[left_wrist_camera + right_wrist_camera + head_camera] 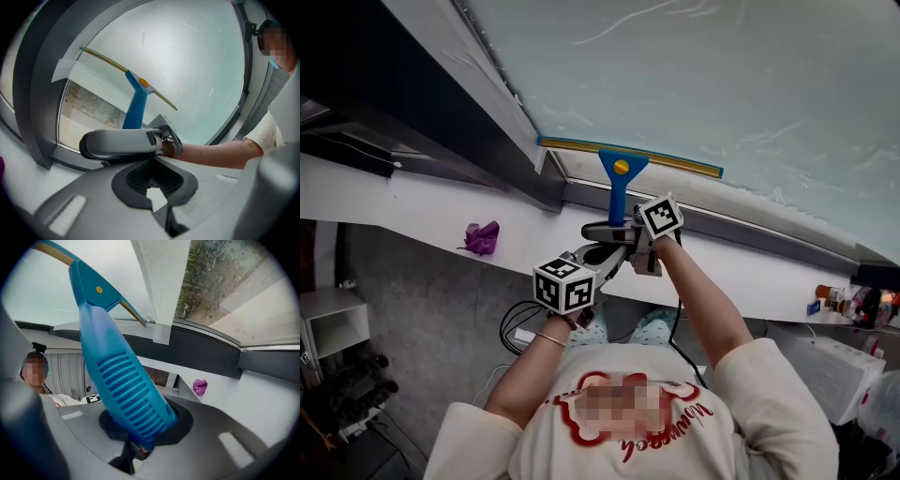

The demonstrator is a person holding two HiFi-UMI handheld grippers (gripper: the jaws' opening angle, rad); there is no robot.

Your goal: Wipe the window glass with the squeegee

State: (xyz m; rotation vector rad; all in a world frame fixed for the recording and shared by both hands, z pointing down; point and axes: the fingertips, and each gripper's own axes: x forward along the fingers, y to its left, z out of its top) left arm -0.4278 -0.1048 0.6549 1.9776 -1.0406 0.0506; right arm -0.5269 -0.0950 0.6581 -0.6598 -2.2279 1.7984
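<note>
Squeegee (619,183) blade lies flat on the window glass (722,84), low on the pane. Its left end almost meets the dark grey frame (487,141) at the lower left corner. Above it the glass is milky and streaked, with plenty of open pane; below the blade, the left gripper view shows a narrow strip that looks clear. The blade edge is a thin yellow strip, and the blue plastic handle has a ribbed grip. The right gripper (614,230) is clamped on that grip. The left gripper (602,255) sits just beside it, its jaws drawn together on nothing. A crumpled purple cloth (481,237) lies on the white sill (412,211), well left of both grippers.
</note>
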